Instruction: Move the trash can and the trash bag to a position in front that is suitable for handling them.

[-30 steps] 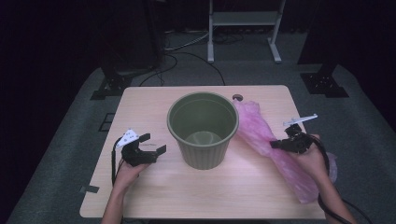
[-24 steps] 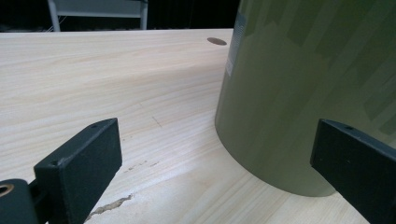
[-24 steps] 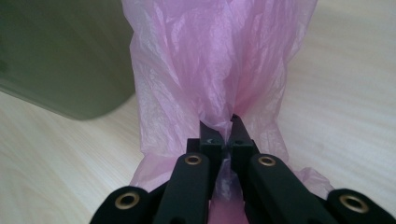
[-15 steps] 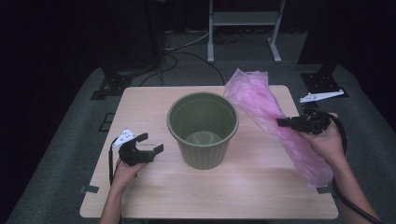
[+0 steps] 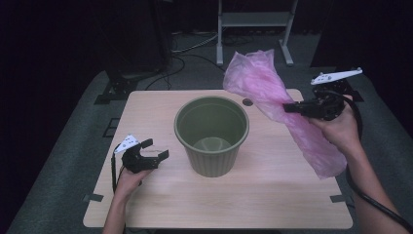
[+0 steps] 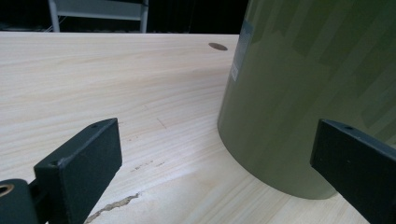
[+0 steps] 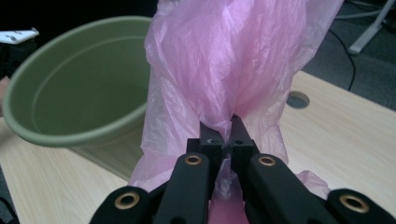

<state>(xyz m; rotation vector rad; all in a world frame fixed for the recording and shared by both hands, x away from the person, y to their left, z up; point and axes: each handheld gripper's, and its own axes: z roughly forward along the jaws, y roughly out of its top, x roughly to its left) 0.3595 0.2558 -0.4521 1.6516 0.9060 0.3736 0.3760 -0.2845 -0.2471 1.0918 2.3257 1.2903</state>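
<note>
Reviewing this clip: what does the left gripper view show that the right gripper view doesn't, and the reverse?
Left gripper view alone: the open left gripper with its jaws spread wide, and the olive-green ribbed plastic bin's outer wall up close. Right gripper view alone: the right gripper shut on the crinkled pink plastic bag, plus the bin's hollow inside. Both share the bin and the light wooden table.

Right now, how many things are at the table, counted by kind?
Green plastic bin: 1
Pink plastic bag: 1
Handheld grippers: 2, left gripper open, right gripper shut on the bag
Total: 4
</note>
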